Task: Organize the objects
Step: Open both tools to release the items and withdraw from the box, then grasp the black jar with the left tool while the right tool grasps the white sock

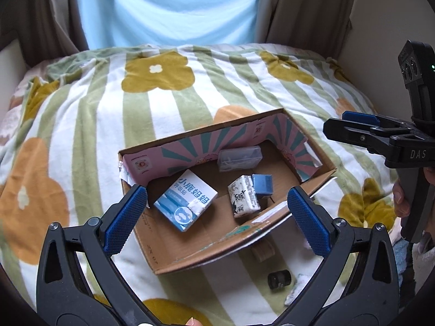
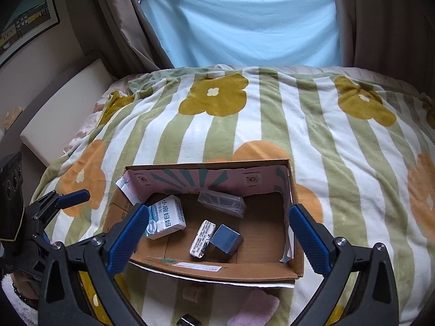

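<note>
An open cardboard box (image 1: 206, 247) (image 2: 217, 267) lies on a flowered blanket. Inside it are a blue-and-white carton (image 1: 186, 202) (image 2: 165, 217), a patterned tissue pack (image 1: 243, 195) (image 2: 202, 238), a small blue box (image 1: 262, 185) (image 2: 225, 240) and a clear plastic case (image 1: 239, 158) (image 2: 221, 202). My left gripper (image 1: 217, 212) is open and empty above the box's near side. My right gripper (image 2: 218, 233) is open and empty over the box; it also shows at the right edge of the left wrist view (image 1: 353, 127).
On the blanket in front of the box lie a small beige roll (image 1: 262, 252) (image 2: 193, 293), a dark round object (image 1: 278, 279) (image 2: 187, 321), and a pink pad (image 2: 255, 309). Curtains and a light blue sheet hang behind the bed. A cushioned ledge (image 2: 65, 108) runs along the left.
</note>
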Demonstrator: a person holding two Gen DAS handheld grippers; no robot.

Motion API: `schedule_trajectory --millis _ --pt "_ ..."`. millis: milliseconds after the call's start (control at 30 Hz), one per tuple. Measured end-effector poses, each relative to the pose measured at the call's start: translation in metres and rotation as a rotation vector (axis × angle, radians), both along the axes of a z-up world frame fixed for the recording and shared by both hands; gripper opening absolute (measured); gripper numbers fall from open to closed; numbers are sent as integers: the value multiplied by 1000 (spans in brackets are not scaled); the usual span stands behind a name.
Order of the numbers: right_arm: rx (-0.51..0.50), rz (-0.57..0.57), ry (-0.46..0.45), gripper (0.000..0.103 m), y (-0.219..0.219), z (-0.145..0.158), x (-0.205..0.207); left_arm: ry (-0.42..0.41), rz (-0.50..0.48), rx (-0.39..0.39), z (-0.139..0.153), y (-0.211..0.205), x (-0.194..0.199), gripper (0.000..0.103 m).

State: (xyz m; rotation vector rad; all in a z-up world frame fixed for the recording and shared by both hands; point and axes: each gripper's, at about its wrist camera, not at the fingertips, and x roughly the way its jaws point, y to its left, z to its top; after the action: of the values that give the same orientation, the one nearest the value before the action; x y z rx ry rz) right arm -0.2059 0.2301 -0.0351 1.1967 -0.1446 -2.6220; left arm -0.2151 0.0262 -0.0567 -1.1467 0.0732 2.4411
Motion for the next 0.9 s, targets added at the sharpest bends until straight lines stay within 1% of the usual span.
schedule_trajectory --millis 167,300,367,467,567,667,800,900 --pt "79 -12 86 103 -1 31 36 42 5 -8 22 -3 28 103" --pt "72 -8 152 103 0 49 74 110 11 -24 39 -8 59 103" --pt "81 -2 183 103 0 55 94 151 19 -40 47 -11 77 103" --pt "130 25 221 103 -7 57 121 188 27 -35 54 -14 100 103" --pt "187 59 238 103 -17 51 143 210 44 -24 55 -17 119 103" --pt "227 114 228 103 -29 37 165 199 27 11 47 -19 134 103" --pt "242 150 223 102 -40 8 190 170 4 38 29 -16 148 103" --pt "257 196 199 102 -49 -16 202 162 -20 57 9 -12 156 103"
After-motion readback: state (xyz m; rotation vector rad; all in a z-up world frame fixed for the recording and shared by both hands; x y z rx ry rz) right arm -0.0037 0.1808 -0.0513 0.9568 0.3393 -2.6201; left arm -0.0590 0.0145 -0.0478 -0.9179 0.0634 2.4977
